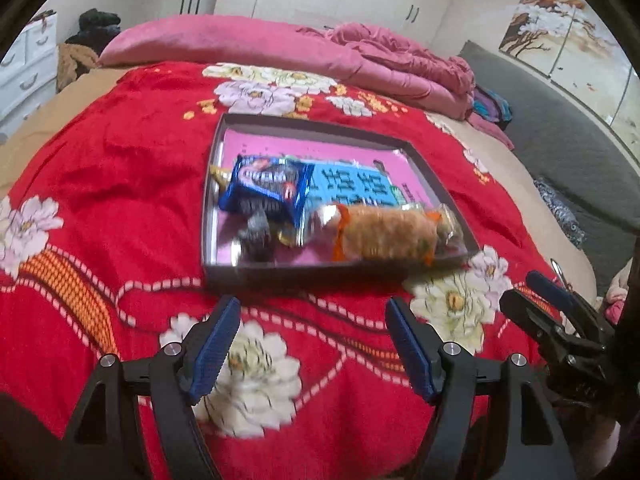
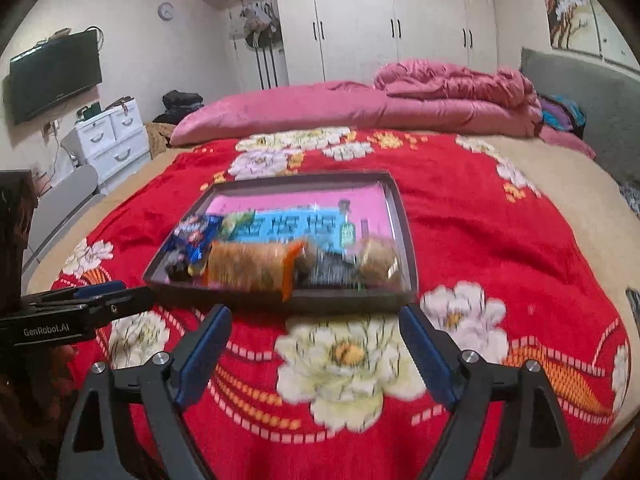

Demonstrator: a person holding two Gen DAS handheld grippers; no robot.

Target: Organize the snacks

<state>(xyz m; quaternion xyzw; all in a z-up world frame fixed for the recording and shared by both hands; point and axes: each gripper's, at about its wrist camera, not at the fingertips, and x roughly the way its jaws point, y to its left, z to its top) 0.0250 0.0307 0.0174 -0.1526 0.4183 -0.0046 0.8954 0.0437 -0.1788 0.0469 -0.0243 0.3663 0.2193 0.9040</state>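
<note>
Orange snack pack (image 1: 384, 234) lies lengthwise along tray's (image 1: 320, 271) near edge; both grippers apart.

The left hand-held gripper (image 1: 312, 346) is showing two black angular plastic arms, each tipped with a ribbed blue pad and fastened with round silver screws at the joints. The right hand-held gripper (image 2: 316, 354) is wearing the same black frame, blue pads and silver screws. White lettering reading "GenRobot.AI" is running along the left gripper's black side.
</note>
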